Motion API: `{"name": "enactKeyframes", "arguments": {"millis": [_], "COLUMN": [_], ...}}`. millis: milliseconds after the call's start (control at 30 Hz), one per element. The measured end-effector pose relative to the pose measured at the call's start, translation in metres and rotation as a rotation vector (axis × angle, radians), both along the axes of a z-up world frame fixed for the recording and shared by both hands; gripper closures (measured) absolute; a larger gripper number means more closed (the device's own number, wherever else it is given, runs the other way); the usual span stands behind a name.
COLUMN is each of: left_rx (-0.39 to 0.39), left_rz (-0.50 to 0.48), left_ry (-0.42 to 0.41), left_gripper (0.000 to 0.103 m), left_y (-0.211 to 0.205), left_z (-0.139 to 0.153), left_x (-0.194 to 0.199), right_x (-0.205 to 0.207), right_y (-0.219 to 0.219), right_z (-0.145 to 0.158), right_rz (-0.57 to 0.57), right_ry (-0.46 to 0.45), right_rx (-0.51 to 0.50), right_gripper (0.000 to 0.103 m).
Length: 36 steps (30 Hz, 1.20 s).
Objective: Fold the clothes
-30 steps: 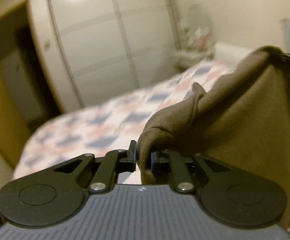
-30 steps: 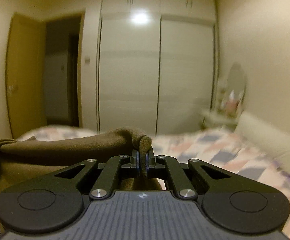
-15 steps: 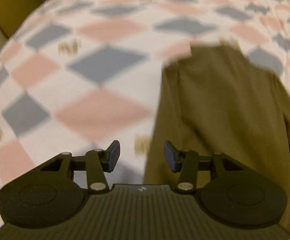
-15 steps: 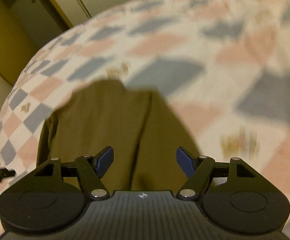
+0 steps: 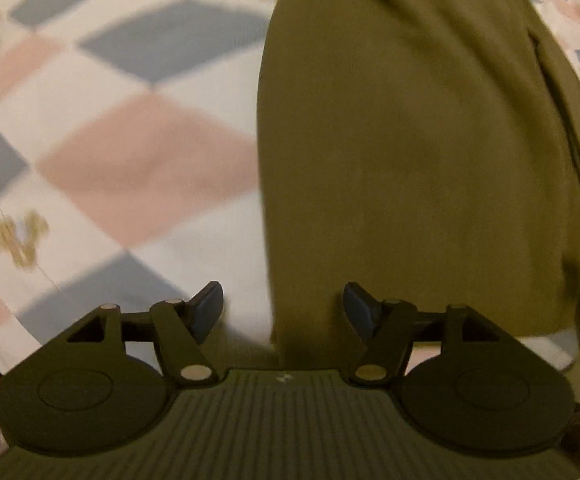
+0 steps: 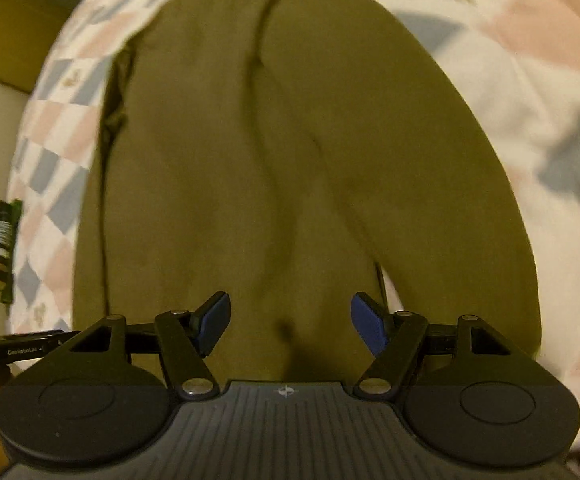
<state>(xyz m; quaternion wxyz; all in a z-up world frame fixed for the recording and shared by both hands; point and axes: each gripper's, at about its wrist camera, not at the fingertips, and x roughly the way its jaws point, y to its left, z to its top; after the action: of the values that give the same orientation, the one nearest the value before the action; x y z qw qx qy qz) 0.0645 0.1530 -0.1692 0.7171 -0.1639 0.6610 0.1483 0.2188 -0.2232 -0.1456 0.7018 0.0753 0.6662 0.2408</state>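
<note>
Olive-brown fabric fills the right of the left wrist view: the garment (image 5: 409, 152) lies flat on the bed's checked bedspread (image 5: 122, 152), its left edge running between the jaws of the left gripper (image 5: 282, 306), which stand wide apart, gripping nothing.

From the right wrist, the right gripper (image 6: 290, 326) also has jaws apart, empty, over the creased garment's (image 6: 290, 152) near end.
</note>
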Motion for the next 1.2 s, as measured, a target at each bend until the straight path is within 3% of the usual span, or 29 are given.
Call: {"name": "enactKeyframes", "arguments": {"millis": [33,67,100,167,267,367,467,533,600,700,900,967,1200], "left_rx": [-0.028,-0.061,-0.09,-0.086,0.014,0.182,0.35,0.39,0.409,0.325,-0.225,-0.273,-0.273], "left_rz": [0.004,0.011,0.018,0.023,0.048,0.17,0.328,0.356,0.332,0.243,0.071,0.035,0.019], "left_ry": [0.002,0.0,-0.013,-0.059,-0.187,-0.272,-0.252,-0.212,-0.168,-0.14,-0.171,-0.166,-0.115], "left_gripper": [0.057,0.086,0.097,0.098,0.099,0.098,0.091,0.082,0.079,0.068,0.064,0.055,0.04], "left_y": [0.002,0.005,0.01,0.022,0.064,0.143,0.23,0.258,0.26,0.224,0.101,0.073,0.038], "left_z": [-0.008,-0.014,-0.016,-0.007,0.032,0.073,0.096,0.1,0.098,0.077,0.02,0.011,-0.017], "left_x": [0.0,0.0,0.001,0.0,-0.009,-0.021,-0.034,-0.039,-0.04,-0.041,-0.038,-0.031,-0.01], "right_x": [-0.007,-0.013,-0.019,-0.031,-0.048,-0.066,-0.081,-0.09,-0.098,-0.109,-0.129,-0.133,-0.13], "right_y": [0.0,0.0,0.0,0.001,0.003,0.007,0.016,0.018,0.017,0.006,-0.027,-0.038,-0.081], "right_z": [-0.001,0.0,0.001,0.005,0.012,0.017,0.02,0.02,0.018,0.013,-0.001,-0.006,-0.034], "right_rz": [-0.021,-0.041,-0.061,-0.084,-0.116,-0.147,-0.158,-0.171,-0.197,-0.271,-0.467,-0.537,-0.797], "right_ry": [0.005,-0.001,-0.007,-0.032,-0.063,-0.079,-0.097,-0.103,-0.1,-0.078,-0.009,0.01,0.057], "right_rx": [-0.012,-0.021,-0.03,-0.054,-0.073,-0.078,-0.075,-0.079,-0.081,-0.07,0.015,0.073,0.228], "right_gripper": [0.033,0.033,0.033,0.033,0.033,0.033,0.033,0.032,0.032,0.032,0.032,0.032,0.032]}}
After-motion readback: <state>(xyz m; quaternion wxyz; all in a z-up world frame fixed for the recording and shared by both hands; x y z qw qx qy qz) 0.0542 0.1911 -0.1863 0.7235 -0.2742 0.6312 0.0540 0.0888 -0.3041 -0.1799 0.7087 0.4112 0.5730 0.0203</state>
